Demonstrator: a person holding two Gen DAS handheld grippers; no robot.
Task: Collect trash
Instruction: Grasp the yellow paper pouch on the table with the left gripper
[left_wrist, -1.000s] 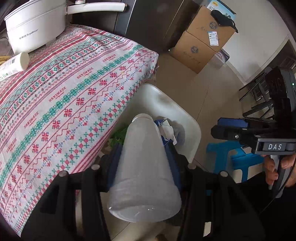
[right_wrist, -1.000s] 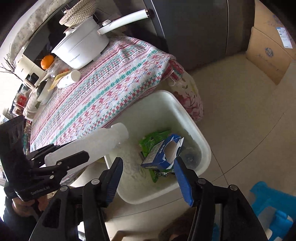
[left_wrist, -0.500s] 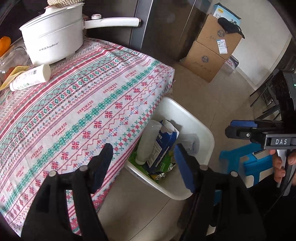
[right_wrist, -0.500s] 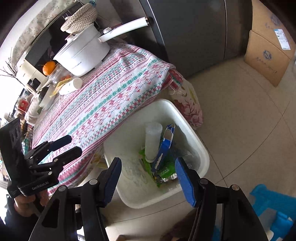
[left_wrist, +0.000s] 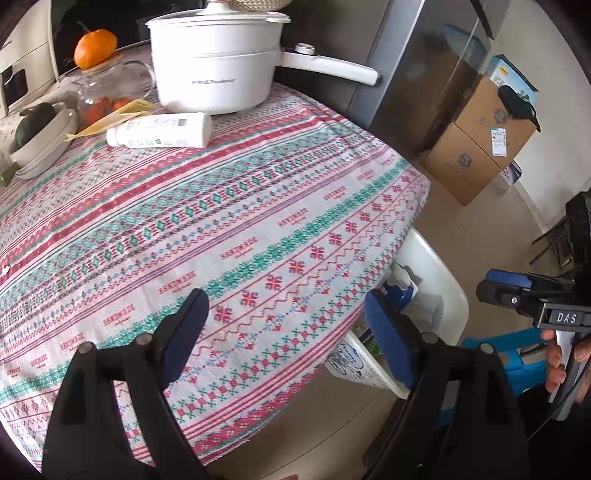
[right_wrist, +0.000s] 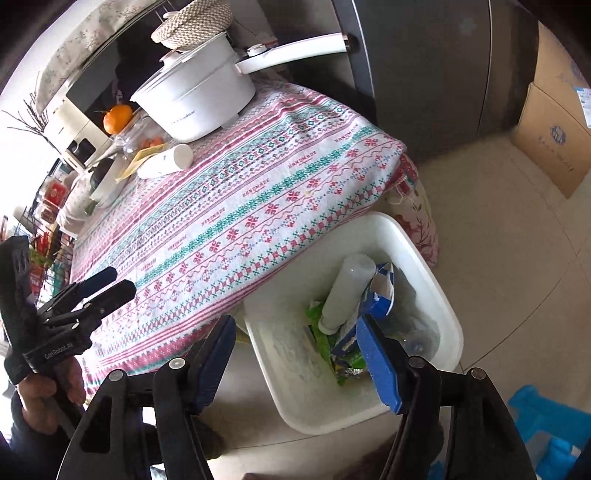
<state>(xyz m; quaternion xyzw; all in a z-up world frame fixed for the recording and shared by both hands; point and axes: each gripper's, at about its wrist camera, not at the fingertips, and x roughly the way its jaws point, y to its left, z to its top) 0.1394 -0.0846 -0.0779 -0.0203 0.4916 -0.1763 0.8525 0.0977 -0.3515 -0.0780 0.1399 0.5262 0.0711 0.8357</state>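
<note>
Right wrist view looks down into the white bin (right_wrist: 439, 291), which sits on the floor against the table's edge so that rubbish can be dropped straight in. A frosted plastic bottle (right_wrist: 345, 291) leans neck-down inside the bin, propped on a torn blue carton (right_wrist: 380, 295) and green wrappers (right_wrist: 321, 332).

Both grippers carry nothing. The left gripper (left_wrist: 284, 336), beside the bin and over the tablecloth (left_wrist: 207, 221), has just been opening, and its jaws stand wide apart with nothing between them. The right gripper (right_wrist: 295, 358), above the bin's near rim, has likewise been opening and is spread and empty.

Far from the bin, at the table's back, stand a white pot (left_wrist: 218, 59), a lying white tube (left_wrist: 162, 131) and an orange (left_wrist: 95, 48). Beyond the bin lie pale floor tiles, cardboard boxes (left_wrist: 480, 147) and a blue stool (right_wrist: 554, 428).
</note>
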